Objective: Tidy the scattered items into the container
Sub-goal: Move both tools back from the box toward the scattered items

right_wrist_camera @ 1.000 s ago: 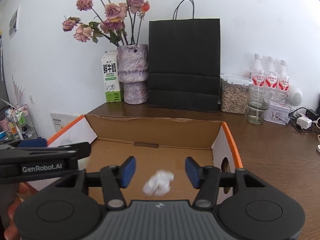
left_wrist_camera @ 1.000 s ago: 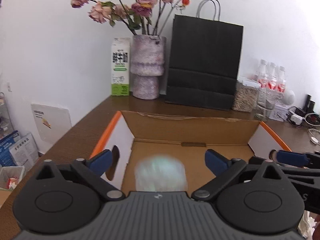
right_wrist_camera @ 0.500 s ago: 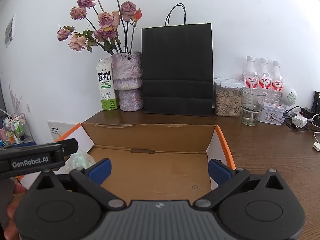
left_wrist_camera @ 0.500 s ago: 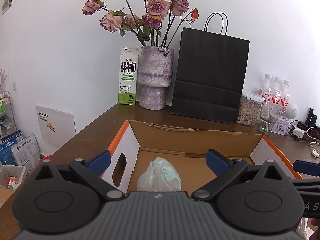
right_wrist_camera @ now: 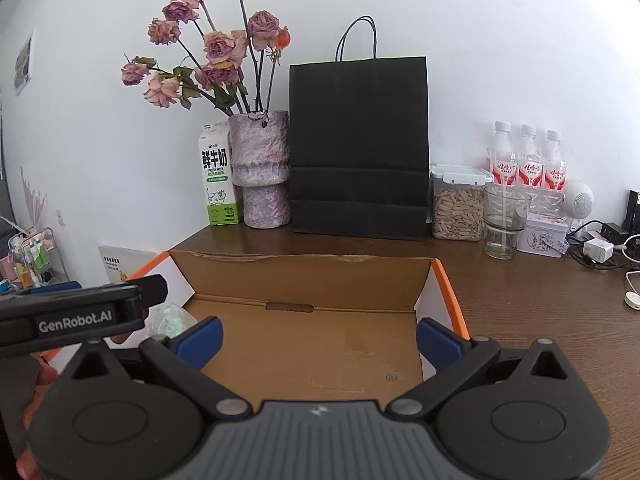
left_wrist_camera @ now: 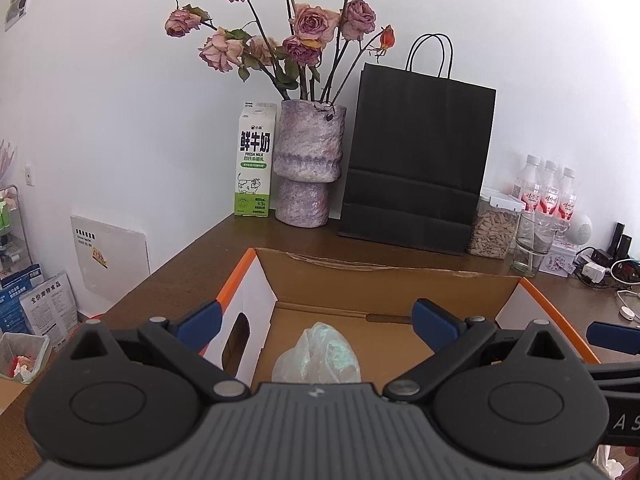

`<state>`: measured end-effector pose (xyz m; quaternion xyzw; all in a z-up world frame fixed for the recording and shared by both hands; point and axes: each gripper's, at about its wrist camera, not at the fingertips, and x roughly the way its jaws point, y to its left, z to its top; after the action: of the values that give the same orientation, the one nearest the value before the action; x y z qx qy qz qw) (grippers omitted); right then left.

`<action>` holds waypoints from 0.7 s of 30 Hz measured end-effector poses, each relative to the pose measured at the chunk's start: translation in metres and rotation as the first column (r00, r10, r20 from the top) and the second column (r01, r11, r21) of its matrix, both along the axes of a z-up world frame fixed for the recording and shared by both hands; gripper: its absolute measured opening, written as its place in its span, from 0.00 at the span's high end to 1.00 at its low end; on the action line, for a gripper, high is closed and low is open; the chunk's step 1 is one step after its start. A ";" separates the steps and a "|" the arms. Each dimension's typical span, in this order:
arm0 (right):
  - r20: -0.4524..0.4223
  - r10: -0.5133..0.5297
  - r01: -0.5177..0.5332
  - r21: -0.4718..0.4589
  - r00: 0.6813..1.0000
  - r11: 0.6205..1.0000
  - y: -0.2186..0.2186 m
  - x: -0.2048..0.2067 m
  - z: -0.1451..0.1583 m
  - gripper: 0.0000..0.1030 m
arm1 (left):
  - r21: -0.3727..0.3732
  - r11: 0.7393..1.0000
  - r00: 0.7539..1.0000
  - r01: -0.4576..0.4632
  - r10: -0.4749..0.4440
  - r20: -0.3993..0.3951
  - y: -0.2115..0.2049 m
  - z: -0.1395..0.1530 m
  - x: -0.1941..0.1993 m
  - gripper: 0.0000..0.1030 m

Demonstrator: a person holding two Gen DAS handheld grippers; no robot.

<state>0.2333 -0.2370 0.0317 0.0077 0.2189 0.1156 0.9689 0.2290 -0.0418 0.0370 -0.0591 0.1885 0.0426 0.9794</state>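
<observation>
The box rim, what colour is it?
Orange, along the side edges of the box; the back wall is plain brown cardboard. Clearest in the right wrist view.

A dark wooden table (right_wrist_camera: 540, 312) stands against a white wall, its left end meeting a corner. Nearest the camera sits an open cardboard box (right_wrist_camera: 304, 272) with orange-edged side flaps. Along the wall, from left to right, stand a green-and-white milk carton (right_wrist_camera: 218, 184), a mottled purple vase (right_wrist_camera: 262, 168) of faded roses, a black paper bag (right_wrist_camera: 360, 148) with cord handles, a clear lidded jar of seeds (right_wrist_camera: 458, 204), an empty drinking glass (right_wrist_camera: 504, 222), three bottles with red labels (right_wrist_camera: 528, 164) and a small patterned tin (right_wrist_camera: 544, 236). At the far right lie a white plug (right_wrist_camera: 598, 250) and tangled cables (right_wrist_camera: 632, 280).
</observation>
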 end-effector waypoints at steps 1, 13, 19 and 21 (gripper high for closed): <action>0.007 0.004 -0.004 -0.001 1.000 1.000 0.001 -0.002 0.002 0.00 | -0.001 1.000 1.000 -0.003 0.003 0.003 0.000 0.001 -0.001 0.00; 0.057 0.017 -0.016 -0.007 0.998 1.000 0.005 -0.032 0.023 0.00 | -0.011 1.000 0.999 -0.007 0.008 0.053 0.010 0.029 -0.032 0.00; 0.060 0.013 -0.013 -0.002 0.998 1.000 0.003 -0.059 0.027 0.00 | -0.026 1.000 0.998 -0.007 0.009 0.067 0.024 0.038 -0.057 0.00; 0.059 0.008 -0.007 -0.011 0.998 1.000 0.002 -0.068 0.026 0.00 | -0.027 1.000 0.998 -0.005 0.006 0.066 0.028 0.038 -0.065 0.00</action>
<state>0.1652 -0.2345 0.0581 -0.0021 0.1908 0.1182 0.9745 0.1636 -0.0140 0.0750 -0.0739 0.1566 0.0409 0.9840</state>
